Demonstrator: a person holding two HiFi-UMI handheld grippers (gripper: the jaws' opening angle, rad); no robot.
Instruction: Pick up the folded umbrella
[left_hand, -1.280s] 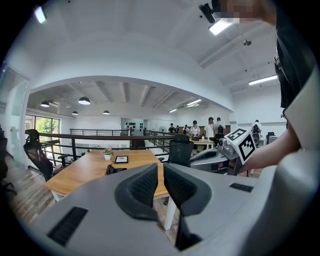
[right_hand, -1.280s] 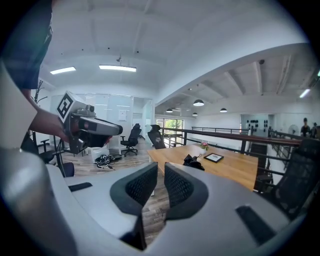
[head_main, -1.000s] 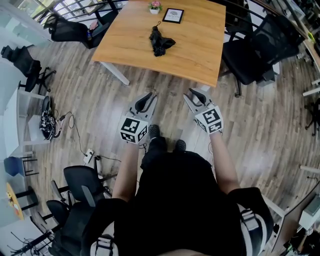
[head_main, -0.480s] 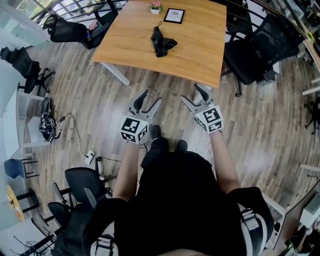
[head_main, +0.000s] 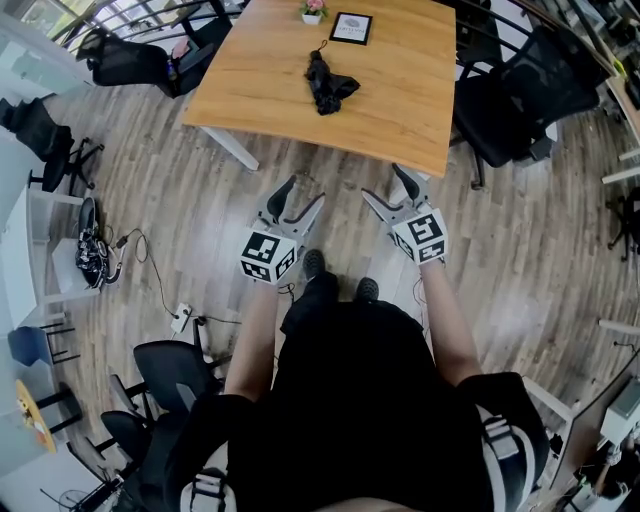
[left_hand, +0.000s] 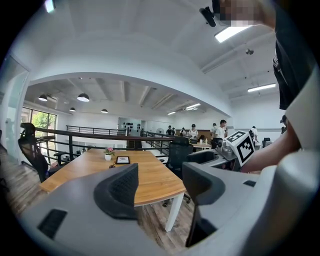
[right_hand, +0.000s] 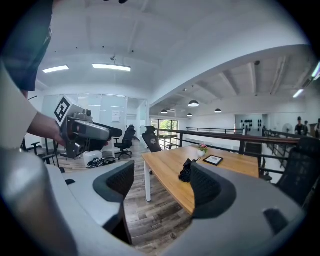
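Surface: wooden table (head_main: 400, 90) on white legs stood far from the person, on a grey-brown plank floor (head_main: 200, 190).
Room: open office with a black railing (left_hand: 100, 134) beyond the table and lit ceiling lamps; people (left_hand: 220, 131) stood at far desks.
Umbrella: folded black umbrella (head_main: 328, 84) lay on the table's middle, well apart from both grippers. A flower pot (head_main: 313, 10) and a picture frame (head_main: 351, 27) stood beyond it at the far edge.
Left gripper: left gripper (head_main: 303, 192) was over the floor, short of the table's near edge, jaws spread wide with nothing between them.
Right gripper: right gripper (head_main: 384, 184) was beside it on the right, jaws also spread and empty.
Change: both pairs of jaws had just been opening; a second before they were nearly together. The umbrella had stayed where it lay.
Count: one table, one umbrella, one pot, one frame, two grippers. Two black office chairs were by the table, one at its right (head_main: 520, 100) and one at its far left corner (head_main: 130, 60).
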